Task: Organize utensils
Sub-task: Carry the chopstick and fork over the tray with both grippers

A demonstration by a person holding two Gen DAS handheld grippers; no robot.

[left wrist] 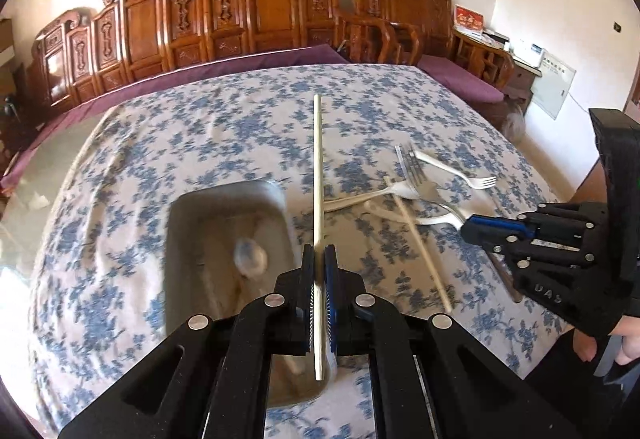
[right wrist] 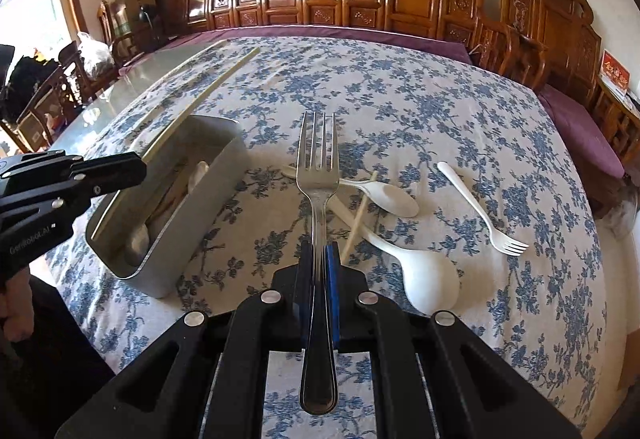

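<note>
Left gripper (left wrist: 319, 263): jaws closed tight on one pale chopstick (left wrist: 318, 167), which runs straight forward from between the pads; the rear end sticks out behind them.

Right gripper (right wrist: 319, 259): jaws closed tight on one metal fork (right wrist: 318, 175), tines pointing forward, handle end trailing back under the claw.

Grey bin (left wrist: 188, 235): sits just below and left of the left gripper, on the floral tablecloth (left wrist: 168, 135). Contents, seen from the right wrist view: a few pale utensils lying lengthwise, count unclear; a spoon bowl shows blurred in the left view.

Loose pile, ahead and right of the right gripper:
- white spoon, large (right wrist: 424, 279): one, just right of the claw.
- white spoon, small (right wrist: 390, 195): one, ahead and slightly right.
- white fork (right wrist: 486, 213): one, well to the right.
- second chopstick (right wrist: 360, 219): one, lying between the two spoons.

Progress, judged: partly done. Some pieces are binned, two are in hand and not yet deposited, four lie on the cloth. A further handle may hide under the pile; cannot tell.
</note>
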